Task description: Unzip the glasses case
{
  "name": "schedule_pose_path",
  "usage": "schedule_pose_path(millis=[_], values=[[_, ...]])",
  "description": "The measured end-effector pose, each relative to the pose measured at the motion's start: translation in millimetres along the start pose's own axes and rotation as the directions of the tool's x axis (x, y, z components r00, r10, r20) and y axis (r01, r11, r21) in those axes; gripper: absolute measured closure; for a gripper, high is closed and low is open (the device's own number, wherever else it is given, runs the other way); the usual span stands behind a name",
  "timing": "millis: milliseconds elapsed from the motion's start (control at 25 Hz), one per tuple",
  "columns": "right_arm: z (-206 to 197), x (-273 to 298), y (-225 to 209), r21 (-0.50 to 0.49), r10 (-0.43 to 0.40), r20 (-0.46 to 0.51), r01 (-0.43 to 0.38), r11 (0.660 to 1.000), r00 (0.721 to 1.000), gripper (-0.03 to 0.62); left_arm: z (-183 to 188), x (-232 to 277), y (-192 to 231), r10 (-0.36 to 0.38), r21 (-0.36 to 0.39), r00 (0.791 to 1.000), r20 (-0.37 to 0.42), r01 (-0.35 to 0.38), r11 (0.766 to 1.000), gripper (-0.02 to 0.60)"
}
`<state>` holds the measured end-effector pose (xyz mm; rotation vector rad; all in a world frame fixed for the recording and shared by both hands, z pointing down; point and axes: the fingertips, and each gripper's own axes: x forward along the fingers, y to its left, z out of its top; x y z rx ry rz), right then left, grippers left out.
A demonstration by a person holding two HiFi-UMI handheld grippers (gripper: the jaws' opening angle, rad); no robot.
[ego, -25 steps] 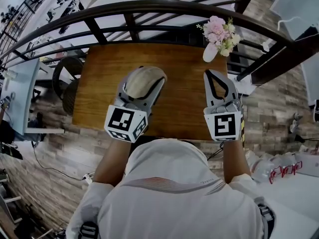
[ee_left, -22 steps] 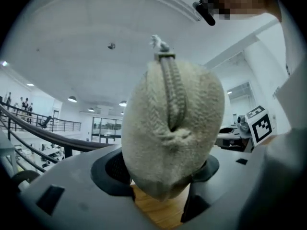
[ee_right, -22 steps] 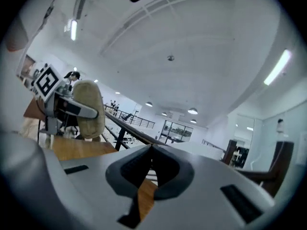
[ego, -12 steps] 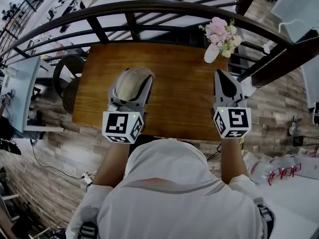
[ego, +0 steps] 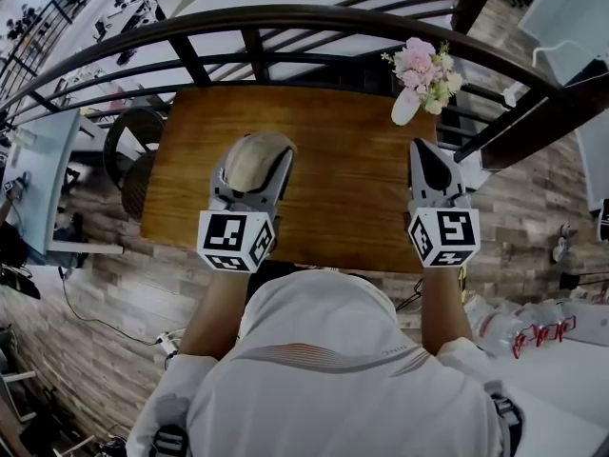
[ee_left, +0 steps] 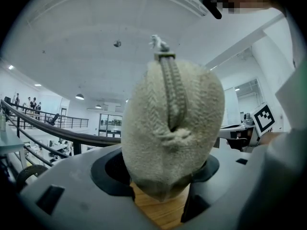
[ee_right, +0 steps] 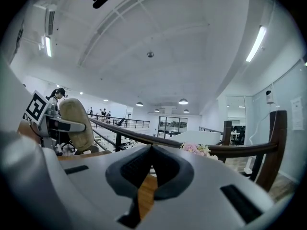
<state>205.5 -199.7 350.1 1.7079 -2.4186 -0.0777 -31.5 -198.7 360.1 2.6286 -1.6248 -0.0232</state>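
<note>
A beige fabric glasses case (ego: 252,158) is held above the wooden table (ego: 333,198), with my left gripper (ego: 255,152) shut on its sides. In the left gripper view the case (ee_left: 172,128) stands on end between the jaws of that gripper (ee_left: 160,172). Its closed zipper (ee_left: 168,90) faces the camera, with the metal pull (ee_left: 158,43) at the top. My right gripper (ego: 425,149) hovers over the table's right edge, shut and holding nothing. In the right gripper view its tips (ee_right: 151,150) meet, and the case (ee_right: 76,123) shows far off at the left.
A white vase of pink flowers (ego: 423,69) stands at the table's far right corner, just beyond the right gripper. A dark curved railing (ego: 285,17) runs behind the table. A dark chair (ego: 128,155) stands at the table's left side.
The right gripper has rolled onto its edge and shifted slightly right. The left gripper has drawn the case a little to the left. Little has moved in the last half second.
</note>
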Motion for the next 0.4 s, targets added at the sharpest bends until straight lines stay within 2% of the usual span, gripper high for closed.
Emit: schedule_pose_path(millis=[400], values=[[-4.6, 3.0, 5.4, -0.011, 0.031, -0.011, -0.031, 0.999, 0.999, 0.543, -1.4, 4.7, -2.9, -0.011, 0.001, 1.0, -0.005, 0.011, 1.0, 0.293]])
